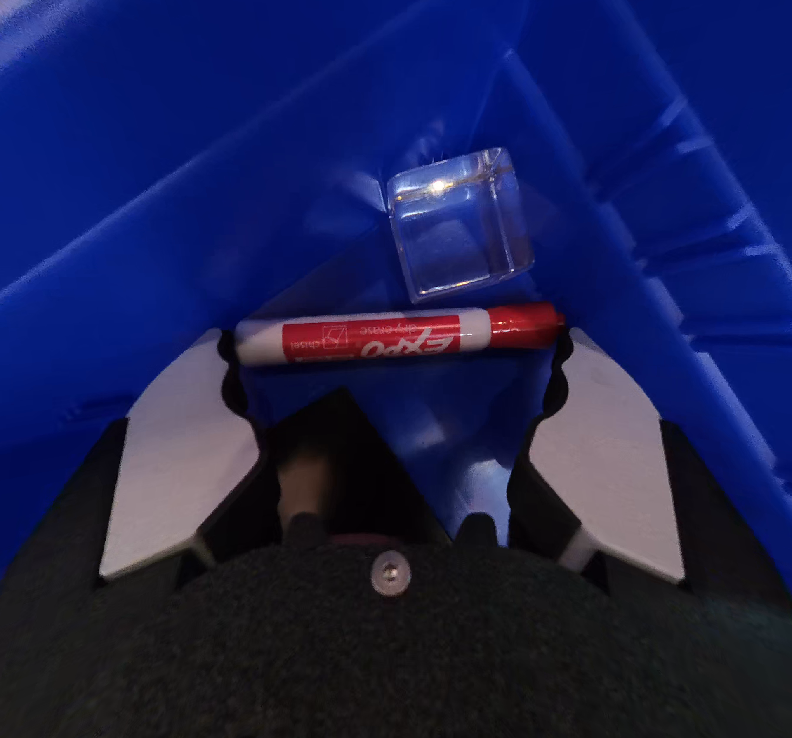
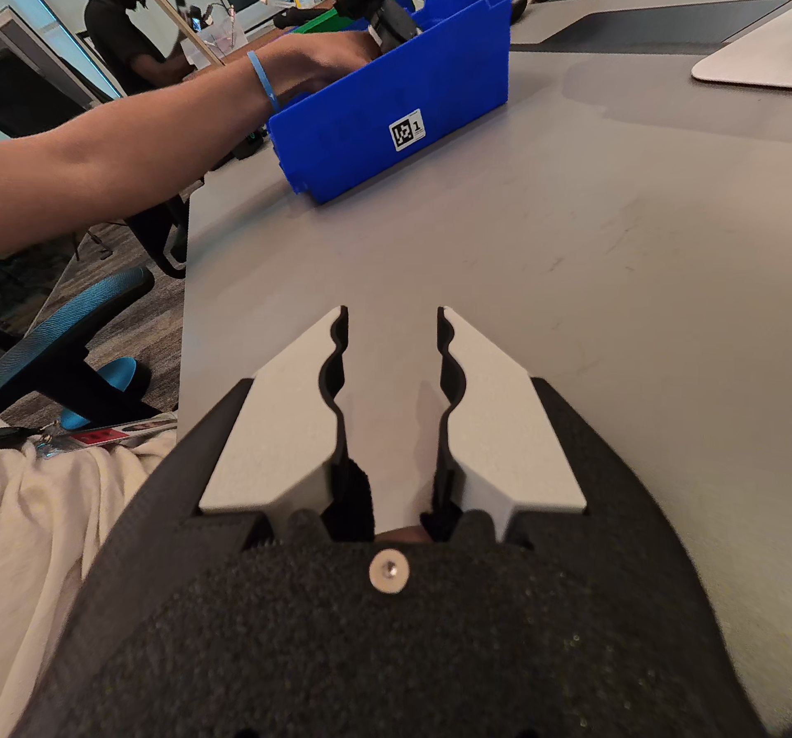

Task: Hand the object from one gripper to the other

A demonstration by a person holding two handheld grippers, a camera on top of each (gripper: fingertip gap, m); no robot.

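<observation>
A red and white marker [image 1: 398, 338] lies crosswise on the floor of a blue bin [image 1: 214, 160], with a clear plastic cube [image 1: 460, 225] just beyond it. My left gripper [image 1: 396, 340] is inside the bin and wide open. Its fingertips [image 1: 214, 344] stand at the marker's two ends, and I cannot tell whether they touch it. In the right wrist view the blue bin [image 2: 450, 75] stands far ahead on the table, with a person's arm [image 2: 128, 152] holding the left gripper body [image 2: 390, 23] down into it. My right gripper [image 2: 392, 315] is open and empty above the table.
The grey table [image 2: 557, 246] stretches between my right gripper and the bin. A white flat base [image 2: 750, 62] lies at the far right. A green bin [image 2: 325, 21] stands behind the blue one. A blue chair [image 2: 73, 332] is off the table's left edge. Between my left fingertips and the clear plastic cube [image 1: 460, 225] there is roughly 4 centimeters.
</observation>
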